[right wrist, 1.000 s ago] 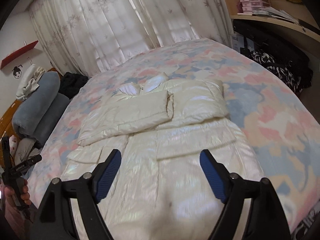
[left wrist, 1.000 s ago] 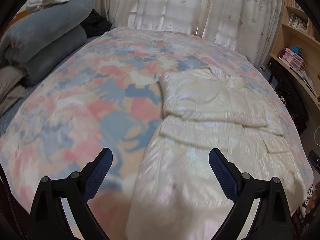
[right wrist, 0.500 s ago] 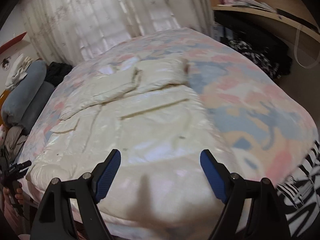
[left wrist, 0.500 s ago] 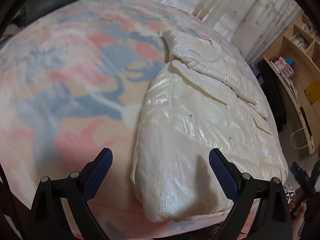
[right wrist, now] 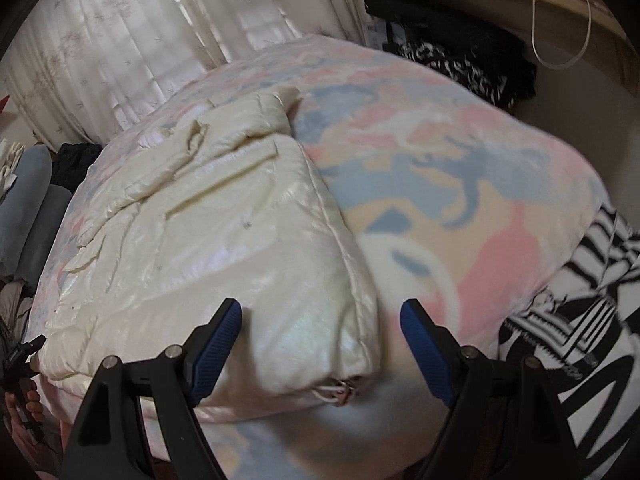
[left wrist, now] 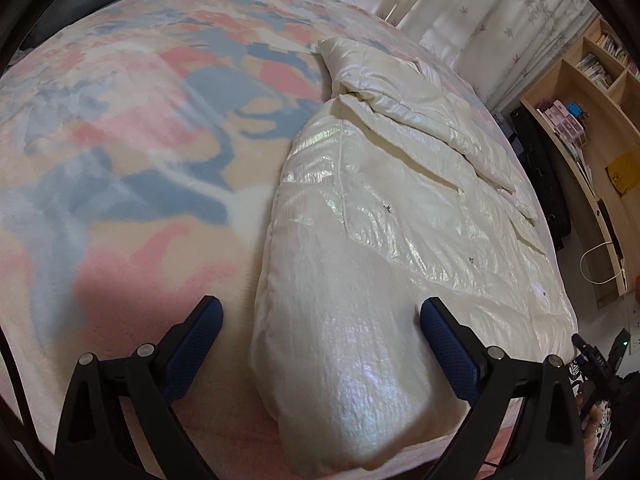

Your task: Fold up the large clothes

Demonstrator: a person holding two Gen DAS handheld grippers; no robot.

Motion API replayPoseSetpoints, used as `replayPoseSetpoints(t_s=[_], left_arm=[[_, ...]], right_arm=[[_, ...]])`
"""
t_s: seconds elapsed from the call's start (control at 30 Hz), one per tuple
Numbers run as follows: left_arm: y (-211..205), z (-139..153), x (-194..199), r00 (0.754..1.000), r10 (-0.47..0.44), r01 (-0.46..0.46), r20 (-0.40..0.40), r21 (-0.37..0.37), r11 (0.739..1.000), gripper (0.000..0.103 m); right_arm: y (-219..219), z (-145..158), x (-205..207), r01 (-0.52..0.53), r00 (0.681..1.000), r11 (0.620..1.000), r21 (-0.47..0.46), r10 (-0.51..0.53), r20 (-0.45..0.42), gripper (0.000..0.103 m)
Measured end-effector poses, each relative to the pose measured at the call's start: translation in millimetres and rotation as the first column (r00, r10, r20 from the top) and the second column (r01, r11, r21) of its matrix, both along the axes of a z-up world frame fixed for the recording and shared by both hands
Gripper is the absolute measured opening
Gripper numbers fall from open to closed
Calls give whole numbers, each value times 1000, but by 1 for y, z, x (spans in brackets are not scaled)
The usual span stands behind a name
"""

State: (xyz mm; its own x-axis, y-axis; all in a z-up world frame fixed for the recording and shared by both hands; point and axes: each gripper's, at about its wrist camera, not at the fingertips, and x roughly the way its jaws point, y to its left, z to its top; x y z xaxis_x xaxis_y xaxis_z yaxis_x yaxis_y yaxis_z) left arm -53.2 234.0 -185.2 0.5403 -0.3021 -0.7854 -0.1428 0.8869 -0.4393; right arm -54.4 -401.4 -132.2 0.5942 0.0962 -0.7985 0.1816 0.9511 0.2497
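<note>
**A:** Looking along your left gripper point(left wrist: 320, 320), you have its two blue pads spread wide with nothing pinched. The near corner of the cream puffer coat point(left wrist: 384, 240) bulges up between them, and I cannot tell whether either pad touches the fabric. The left pad sits over the pastel blanket point(left wrist: 132, 152) just beside the coat's edge; the right pad sits over the coat itself.

**B:** And your right gripper point(right wrist: 320, 320)?

**A:** Released too, jaws wide apart. The other near corner of the coat point(right wrist: 224, 240) lies between its pads, nearer the left one, and the metal zipper pull point(right wrist: 340, 392) hangs at the hem low between them. The right pad is over bare blanket point(right wrist: 460, 184), clear of the coat.

**B:** So where does the coat run from your grippers?

**A:** Away from both, up the bed. Its hem is closest to you and its folded-in sleeves and collar are at the far end, ahead of your fingertips. From your left gripper the coat spreads ahead and to the right; from your right gripper it spreads ahead and to the left.

**B:** Anything else around?

**A:** Past the far end of the bed hang white curtains point(right wrist: 120, 40). Right of your left gripper stands a wooden shelf point(left wrist: 592, 92), and right of your right gripper lies black-and-white striped fabric point(right wrist: 580, 312). The right view is somewhat blurred.
</note>
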Motion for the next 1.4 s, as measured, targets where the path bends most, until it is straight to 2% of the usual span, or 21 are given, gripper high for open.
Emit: replayPoseSetpoints(t_s=[0.27, 0.3, 0.33, 0.4, 0.5, 0.57, 0.6, 0.63, 0.67, 0.73, 0.77, 0.83, 0.93, 1.0, 1.07, 1.27, 1.4], left_arm=[[-8, -10, 10, 1000, -1, 1, 10, 22, 1000, 102], [-10, -10, 11, 1000, 5, -5, 14, 28, 1000, 102], [-13, -10, 12, 1000, 7, -8, 18, 32, 999, 102], [-17, -11, 12, 1000, -3, 2, 28, 32, 999, 102], [-22, -13, 14, 999, -10, 8, 37, 38, 999, 102], [-23, -13, 14, 999, -4, 2, 38, 35, 999, 101], [-25, -13, 14, 999, 2, -4, 38, 36, 999, 95], [-26, -13, 15, 999, 5, -6, 42, 27, 1000, 81], [-26, -14, 14, 999, 6, -6, 45, 11, 1000, 72], [-25, -16, 14, 999, 28, -24, 47, -86, 996, 41], [-23, -16, 14, 998, 51, -44, 49, -122, 992, 35], [-27, -11, 12, 994, 97, -89, 59, -124, 988, 21], [-39, 5, 4, 987, 129, -124, 98, -56, 991, 13], [-50, 20, -5, 983, 136, -137, 125, 1, 991, 11], [-55, 31, -15, 981, 142, -146, 131, 20, 989, 11], [-53, 72, -48, 978, 150, -155, 144, 20, 988, 11], [-45, 112, -68, 971, 160, -160, 180, -14, 987, 11]], right_arm=[[-14, -26, -2, 4, 999, 988, 155, -9, 31, 82], [-11, -25, -1, -8, 999, 987, 162, 2, 43, 79], [-8, -25, 0, -32, 998, 984, 176, 23, 53, 63], [-1, -24, 2, -95, 994, 971, 220, 80, 76, 46], [7, -25, 5, -114, 991, 970, 214, 97, 88, 44], [7, -30, 8, -105, 992, 964, 245, 86, 87, 42], [6, -33, 9, -99, 993, 959, 265, 78, 90, 40], [6, -34, 9, -92, 993, 957, 277, 69, 92, 38], [5, -35, 9, -89, 993, 955, 284, 65, 94, 37], [7, -35, 7, -80, 994, 954, 289, 53, 97, 31], [9, -33, 7, -76, 994, 956, 284, 51, 96, 30], [15, -27, 6, -72, 994, 965, 251, 48, 101, 24], [22, -13, 5, -67, 993, 980, 186, 47, 111, 19], [27, 1, 2, -61, 990, 987, 148, 41, 134, 18], [27, 16, -2, -51, 987, 989, 141, 28, 161, 17], [24, 61, -25, -46, 969, 986, 157, 6, 246, 17], [25, 95, -48, -66, 945, 983, 169, 7, 328, 17]])
